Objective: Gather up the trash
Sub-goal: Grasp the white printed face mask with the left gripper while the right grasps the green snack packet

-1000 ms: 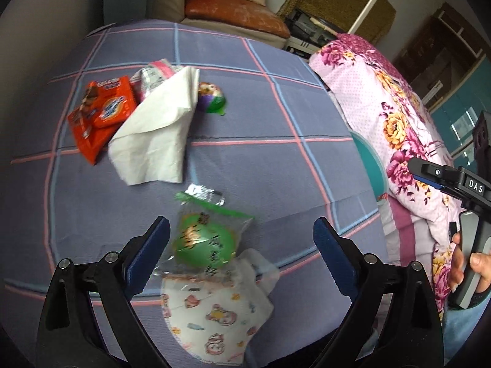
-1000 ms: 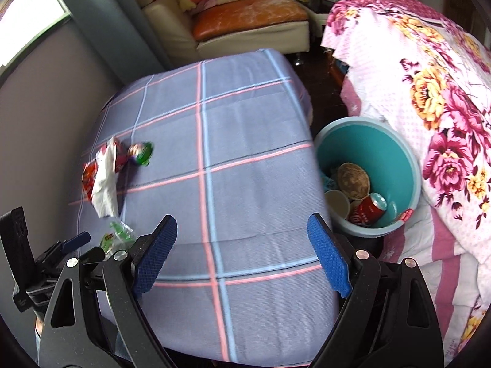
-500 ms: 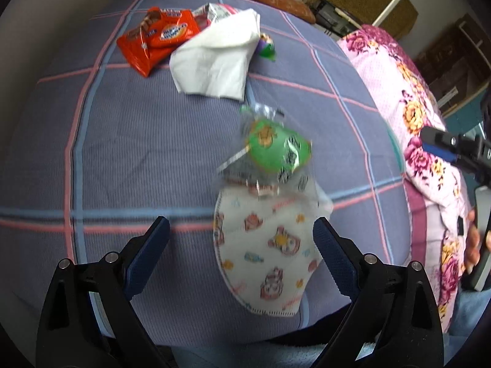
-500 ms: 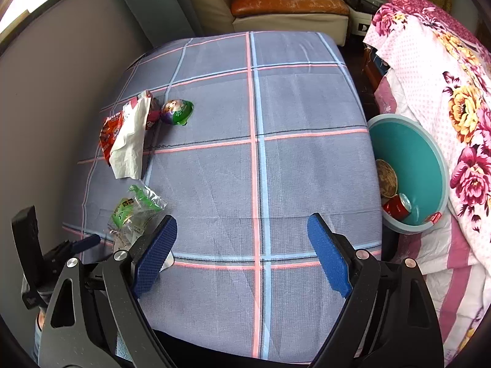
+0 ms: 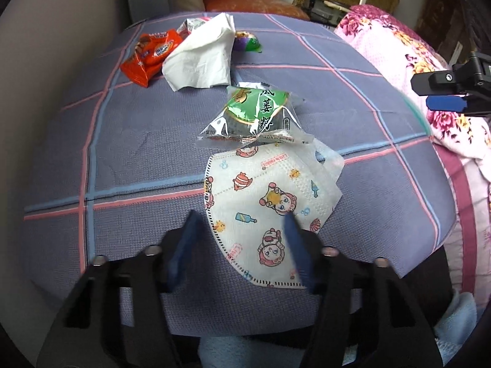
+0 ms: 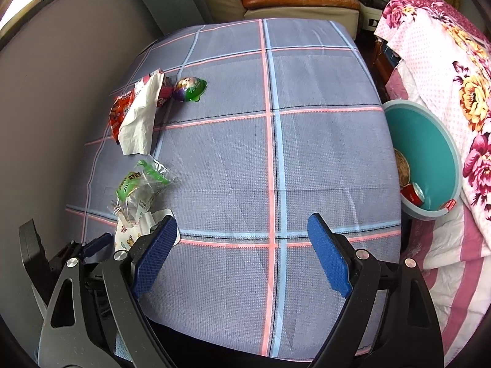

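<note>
Between our left gripper's closing jaws lies the cartoon-print face mask on the bench, not yet pinched; our right gripper hangs open beside it.

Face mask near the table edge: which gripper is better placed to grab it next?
Left. The left gripper has its jaws around the face mask, just closing in. The right gripper hangs open over bare cloth.

Open cloth (litter leftward)
</note>
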`<control>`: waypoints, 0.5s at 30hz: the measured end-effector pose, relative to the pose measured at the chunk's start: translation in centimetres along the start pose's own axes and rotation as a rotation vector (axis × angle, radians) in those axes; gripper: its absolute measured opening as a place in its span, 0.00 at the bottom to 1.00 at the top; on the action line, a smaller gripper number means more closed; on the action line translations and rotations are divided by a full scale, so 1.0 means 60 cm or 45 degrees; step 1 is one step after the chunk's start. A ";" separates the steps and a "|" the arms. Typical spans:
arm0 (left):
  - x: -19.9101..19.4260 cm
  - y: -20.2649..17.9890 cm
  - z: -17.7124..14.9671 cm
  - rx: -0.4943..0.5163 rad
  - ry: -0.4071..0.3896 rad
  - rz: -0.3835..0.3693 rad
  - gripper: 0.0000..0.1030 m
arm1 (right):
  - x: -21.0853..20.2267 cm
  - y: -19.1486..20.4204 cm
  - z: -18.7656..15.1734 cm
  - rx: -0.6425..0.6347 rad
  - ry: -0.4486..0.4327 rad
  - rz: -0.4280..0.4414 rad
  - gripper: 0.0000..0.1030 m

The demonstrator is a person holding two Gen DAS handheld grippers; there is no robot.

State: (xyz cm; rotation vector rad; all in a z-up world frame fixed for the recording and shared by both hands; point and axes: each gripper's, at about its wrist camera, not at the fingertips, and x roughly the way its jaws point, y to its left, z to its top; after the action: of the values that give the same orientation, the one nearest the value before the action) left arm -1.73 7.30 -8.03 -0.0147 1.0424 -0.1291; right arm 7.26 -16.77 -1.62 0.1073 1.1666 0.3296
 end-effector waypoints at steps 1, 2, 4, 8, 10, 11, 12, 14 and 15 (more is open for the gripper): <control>-0.002 0.004 -0.002 -0.016 -0.008 -0.005 0.34 | 0.001 0.003 0.000 -0.002 0.000 0.003 0.80; -0.002 0.004 -0.004 -0.025 -0.012 -0.007 0.26 | 0.003 0.007 0.001 -0.006 0.003 0.006 0.80; -0.004 0.005 -0.007 -0.050 -0.017 -0.033 0.15 | 0.008 0.018 0.002 -0.020 0.012 0.015 0.80; -0.002 -0.002 -0.008 -0.069 -0.007 -0.112 0.11 | 0.016 0.040 0.008 -0.056 0.029 0.023 0.80; -0.003 0.011 -0.004 -0.113 0.015 -0.165 0.13 | 0.012 0.049 0.010 -0.073 0.017 0.034 0.80; -0.007 0.017 -0.004 -0.131 0.020 -0.188 0.22 | 0.009 0.052 0.009 -0.079 0.010 0.036 0.80; -0.010 0.022 -0.004 -0.139 0.020 -0.210 0.27 | 0.007 0.054 0.009 -0.084 0.005 0.038 0.80; -0.018 0.026 -0.006 -0.136 0.022 -0.242 0.67 | 0.004 0.053 0.007 -0.081 -0.001 0.046 0.80; -0.023 0.024 -0.007 -0.123 0.009 -0.247 0.74 | 0.003 0.052 0.005 -0.077 -0.002 0.050 0.80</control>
State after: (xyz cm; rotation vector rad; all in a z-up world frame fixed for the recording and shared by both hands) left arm -2.64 8.89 -7.18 -0.2033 1.0521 -0.2549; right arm 6.98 -13.74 -0.90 0.0775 1.1530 0.3988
